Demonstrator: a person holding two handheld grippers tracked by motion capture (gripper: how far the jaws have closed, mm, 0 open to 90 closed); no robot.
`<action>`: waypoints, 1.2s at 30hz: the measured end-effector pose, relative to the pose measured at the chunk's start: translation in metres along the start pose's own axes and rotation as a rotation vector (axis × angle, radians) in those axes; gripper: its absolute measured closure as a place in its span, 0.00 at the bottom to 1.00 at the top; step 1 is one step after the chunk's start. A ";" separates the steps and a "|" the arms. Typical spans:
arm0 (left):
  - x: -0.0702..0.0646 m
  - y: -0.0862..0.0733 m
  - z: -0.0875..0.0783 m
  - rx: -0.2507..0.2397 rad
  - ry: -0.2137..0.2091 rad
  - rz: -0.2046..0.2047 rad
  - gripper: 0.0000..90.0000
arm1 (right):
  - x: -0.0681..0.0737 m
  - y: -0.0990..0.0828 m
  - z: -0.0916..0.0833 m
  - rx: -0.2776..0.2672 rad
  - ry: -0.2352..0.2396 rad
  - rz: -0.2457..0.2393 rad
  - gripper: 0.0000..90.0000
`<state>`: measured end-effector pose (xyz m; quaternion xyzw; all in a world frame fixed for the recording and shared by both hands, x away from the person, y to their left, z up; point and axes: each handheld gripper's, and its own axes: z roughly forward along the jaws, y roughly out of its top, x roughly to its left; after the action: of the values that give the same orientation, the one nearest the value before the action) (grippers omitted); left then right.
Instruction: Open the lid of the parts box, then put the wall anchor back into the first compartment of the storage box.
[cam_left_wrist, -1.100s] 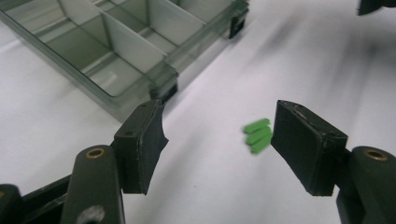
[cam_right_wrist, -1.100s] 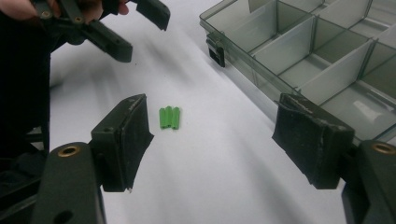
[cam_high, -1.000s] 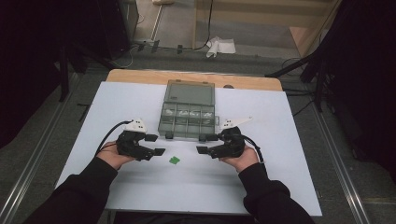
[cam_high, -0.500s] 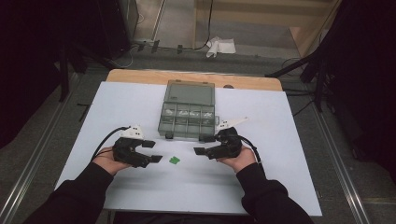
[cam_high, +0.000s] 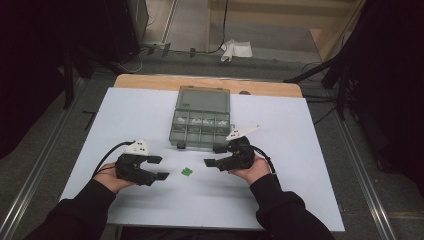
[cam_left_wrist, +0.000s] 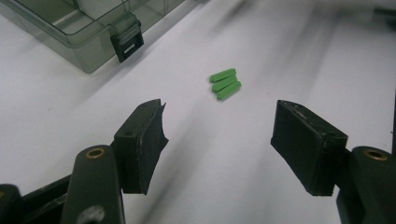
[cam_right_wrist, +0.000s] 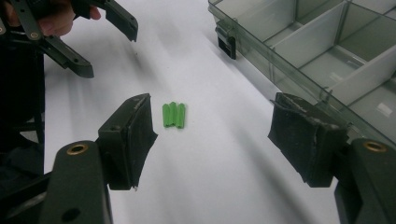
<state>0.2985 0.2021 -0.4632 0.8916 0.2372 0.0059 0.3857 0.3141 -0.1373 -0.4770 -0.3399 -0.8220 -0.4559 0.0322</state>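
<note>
Three short green plastic sticks (cam_high: 187, 171) lie side by side, touching, as one small ridged bundle on the smooth white counter (cam_high: 300, 150). In the high view their long axis runs roughly from 8 to 2 o'clock. My left gripper (cam_high: 161, 167) sits at their 9 o'clock, its flat black rubbery pads (cam_left_wrist: 144, 135) spread wide with nothing between them. My right gripper (cam_high: 212, 156) waits at their 2 o'clock, also wide and empty, though its jaws have just been closing a little. The clear, smoky compartment box (cam_high: 201, 120), rectangular with dark latches, lies at 12 o'clock.
</note>
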 end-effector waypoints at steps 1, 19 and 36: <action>0.000 -0.001 -0.001 0.002 0.000 0.002 0.37 | 0.000 0.000 0.001 0.001 0.001 -0.003 0.35; -0.003 -0.010 -0.004 0.031 -0.017 0.011 0.37 | 0.004 0.001 0.010 -0.001 -0.019 -0.010 0.37; -0.001 -0.015 -0.005 0.035 -0.012 -0.002 0.37 | 0.008 0.003 0.028 0.041 -0.024 -0.036 0.38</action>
<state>0.2908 0.2138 -0.4703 0.8980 0.2358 -0.0037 0.3714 0.3174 -0.1103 -0.4887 -0.3299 -0.8373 -0.4355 0.0209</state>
